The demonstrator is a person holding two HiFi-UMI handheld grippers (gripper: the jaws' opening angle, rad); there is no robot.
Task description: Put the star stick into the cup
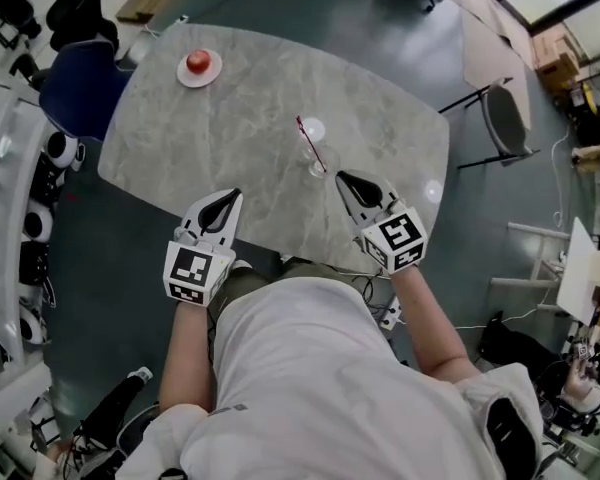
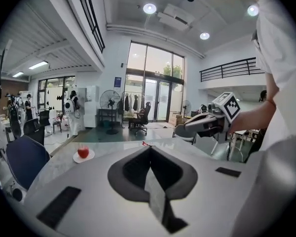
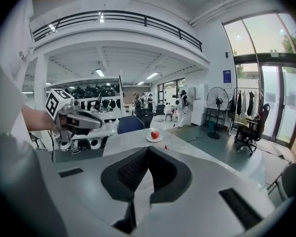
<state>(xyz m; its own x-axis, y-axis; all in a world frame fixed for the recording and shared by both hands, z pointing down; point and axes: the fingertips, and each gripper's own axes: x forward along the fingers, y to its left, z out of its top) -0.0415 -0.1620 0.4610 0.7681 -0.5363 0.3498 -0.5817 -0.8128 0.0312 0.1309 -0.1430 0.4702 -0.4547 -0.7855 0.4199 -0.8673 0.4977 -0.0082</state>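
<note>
The grey worktop is seen from above. The left gripper and the right gripper are held over its near edge, each with its fingers pressed together and nothing between them. A plate with an apple is set at the far corner. The star stick seems to lean already inside the clear cup, just beyond the right gripper. That gripper should be drawn away gently, so that the light cup is not tipped.

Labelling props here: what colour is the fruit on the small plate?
Red: the round red apple on its white plate, clearest in head view.
</note>
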